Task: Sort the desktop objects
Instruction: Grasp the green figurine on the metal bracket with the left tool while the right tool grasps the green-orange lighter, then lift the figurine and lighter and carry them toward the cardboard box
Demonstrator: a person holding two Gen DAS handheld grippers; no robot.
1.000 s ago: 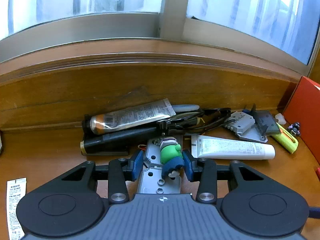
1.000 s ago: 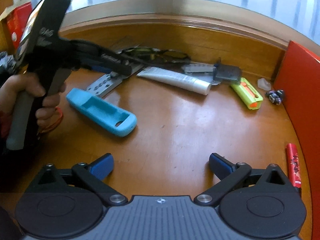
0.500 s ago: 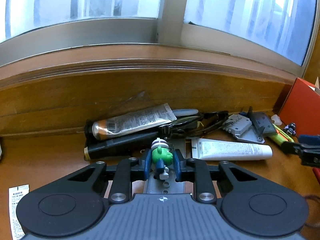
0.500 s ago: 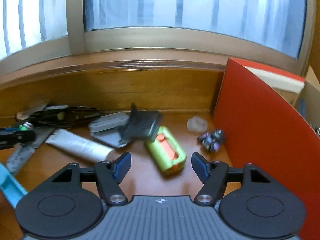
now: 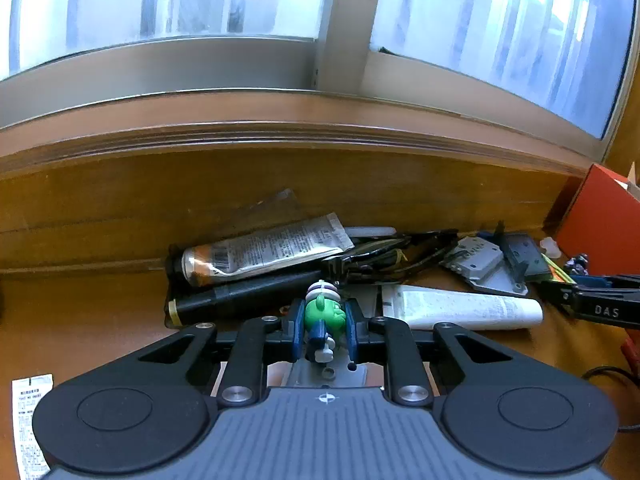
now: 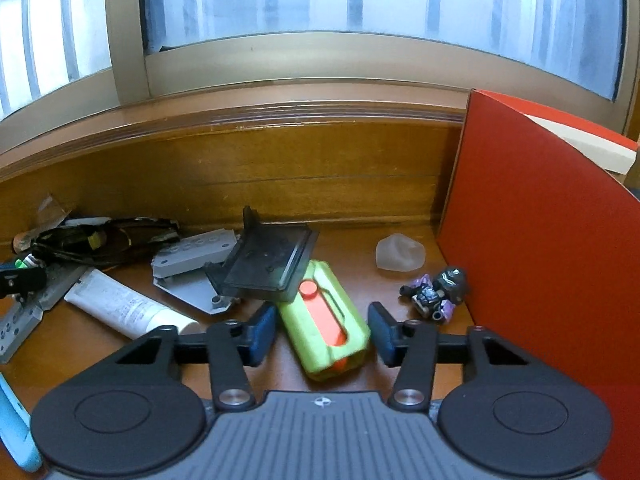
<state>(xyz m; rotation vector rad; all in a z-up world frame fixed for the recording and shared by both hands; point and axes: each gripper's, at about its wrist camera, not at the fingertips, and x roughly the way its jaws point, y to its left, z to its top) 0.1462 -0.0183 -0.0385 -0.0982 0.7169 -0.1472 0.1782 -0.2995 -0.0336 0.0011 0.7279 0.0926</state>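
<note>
While the wooden desk (image 5: pixel 80 320) below the window is strewn with small objects, a green toy figure (image 5: pixel 325 312) is seen clamped between the blue pads of the left gripper (image 5: pixel 323 330), just above a grey perforated metal plate (image 5: pixel 340 374). Only in the left wrist view are a crumpled printed tube (image 5: pixel 264 250), a black cylinder (image 5: pixel 244 294) below it and a paper receipt (image 5: pixel 30 420) at the left edge shown; the right gripper is seen there as a black bar entering from the right. A white tube (image 5: pixel 460 307) lies just right of the left gripper.

In the right wrist view alone, a lime-green case with an orange slider (image 6: pixel 324 320) is seen lying between the fingers of the right gripper (image 6: pixel 322 332), with a narrow gap visible at each pad, so nothing is grasped. A dark translucent tray (image 6: pixel 268 264) rests on the case's far end. A small dark toy figure (image 6: pixel 438 292) and a cloudy plastic lump (image 6: pixel 400 252) lie near a red box (image 6: pixel 540 260); a turquoise case (image 6: pixel 16 436) is cut off at lower left.

A second ago the left pads were apart on either side of the figure; they are now closed on it. The right gripper was then facing open desk near the turquoise case, and its jaws have just been closing around the green case.
</note>
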